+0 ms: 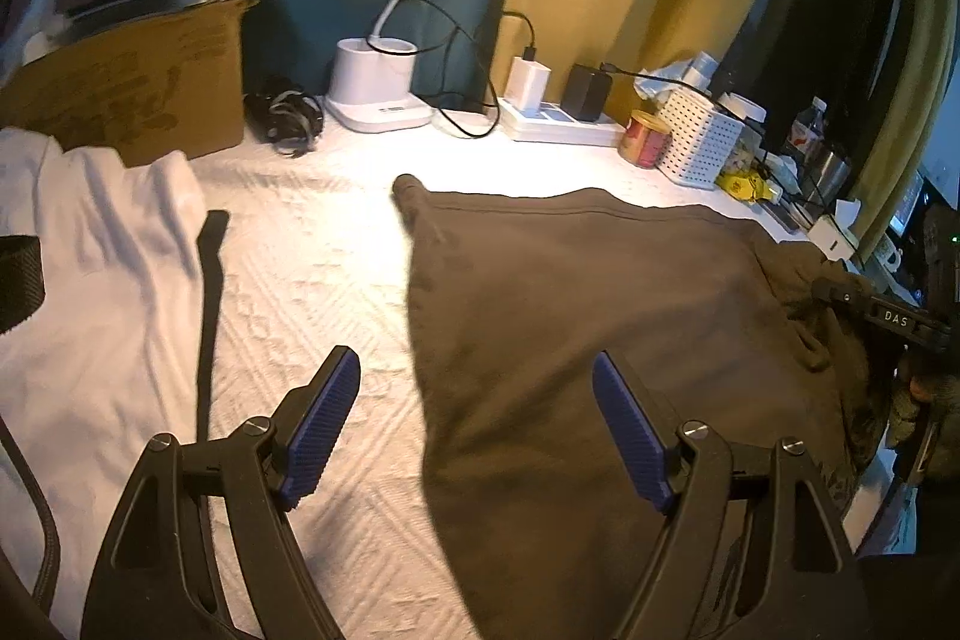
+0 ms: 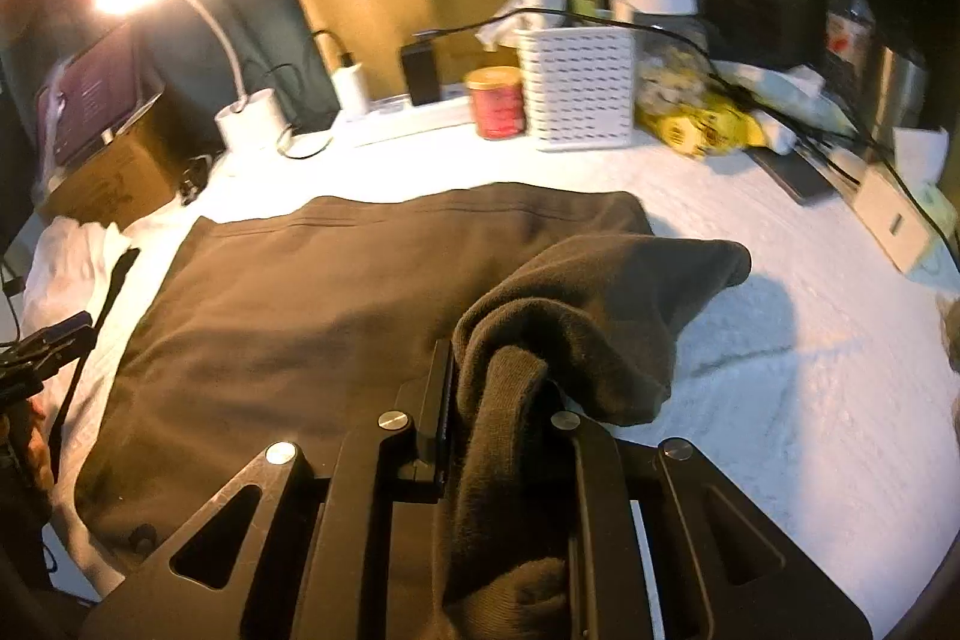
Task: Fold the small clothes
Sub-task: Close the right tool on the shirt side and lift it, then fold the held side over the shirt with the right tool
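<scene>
My right gripper (image 2: 504,400) pinches the brown garment (image 2: 336,304) at lower centre to fold it; left gripper (image 1: 474,430) hangs open.

The brown garment (image 2: 336,304) is soft matt knit cloth. The counter (image 1: 312,280) has a white quilted cover with raised pattern. The left tool (image 1: 474,436) is matt black plastic with ribbed blue pads (image 1: 327,418) and shiny metal screws

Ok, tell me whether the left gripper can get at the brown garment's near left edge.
Probably yes: the left gripper is open, empty, with the brown garment edge lying flat between its fingers, nothing covering it.
</scene>
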{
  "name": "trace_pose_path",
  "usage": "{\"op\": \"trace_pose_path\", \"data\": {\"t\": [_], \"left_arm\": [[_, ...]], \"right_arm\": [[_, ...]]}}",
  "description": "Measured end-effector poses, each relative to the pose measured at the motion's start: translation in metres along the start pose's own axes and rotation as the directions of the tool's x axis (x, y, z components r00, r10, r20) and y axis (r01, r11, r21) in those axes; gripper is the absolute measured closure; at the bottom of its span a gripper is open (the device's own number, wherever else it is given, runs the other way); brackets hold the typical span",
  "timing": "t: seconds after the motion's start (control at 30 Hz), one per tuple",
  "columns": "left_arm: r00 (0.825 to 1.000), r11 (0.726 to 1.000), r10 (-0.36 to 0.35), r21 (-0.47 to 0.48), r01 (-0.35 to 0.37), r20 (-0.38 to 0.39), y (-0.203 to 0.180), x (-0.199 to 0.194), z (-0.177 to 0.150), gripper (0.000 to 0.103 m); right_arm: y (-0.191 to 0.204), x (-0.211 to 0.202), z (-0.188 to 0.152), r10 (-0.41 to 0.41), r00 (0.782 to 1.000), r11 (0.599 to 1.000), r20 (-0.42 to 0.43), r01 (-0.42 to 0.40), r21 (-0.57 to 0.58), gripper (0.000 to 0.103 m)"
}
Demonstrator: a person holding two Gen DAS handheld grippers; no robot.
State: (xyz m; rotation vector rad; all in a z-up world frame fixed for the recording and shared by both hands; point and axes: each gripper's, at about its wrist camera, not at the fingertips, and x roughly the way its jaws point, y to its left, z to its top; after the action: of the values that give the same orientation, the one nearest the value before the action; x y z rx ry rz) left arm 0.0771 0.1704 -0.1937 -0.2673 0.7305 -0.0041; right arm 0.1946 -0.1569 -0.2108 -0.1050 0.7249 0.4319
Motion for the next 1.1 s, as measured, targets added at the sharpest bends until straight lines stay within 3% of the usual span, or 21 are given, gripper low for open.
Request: {"op": "trace_pose_path", "data": {"t": [0.47, 1.1], "left_arm": [[0.999, 1.000, -0.011, -0.015, 0.012, 0.032, 0.021, -0.021, -0.013, 0.024], [0.998, 0.999, -0.005, -0.040, 0.007, 0.057, 0.037, -0.045, -0.028, 0.024]], "right_arm": [[0.084, 0.019, 0.005, 0.105, 0.994, 0.985, -0.043, -0.110, -0.133, 0.089], [0.176, 0.045, -0.013, 0.220, 0.967, 0.935, -0.130, -0.247, -0.254, 0.089]]}}
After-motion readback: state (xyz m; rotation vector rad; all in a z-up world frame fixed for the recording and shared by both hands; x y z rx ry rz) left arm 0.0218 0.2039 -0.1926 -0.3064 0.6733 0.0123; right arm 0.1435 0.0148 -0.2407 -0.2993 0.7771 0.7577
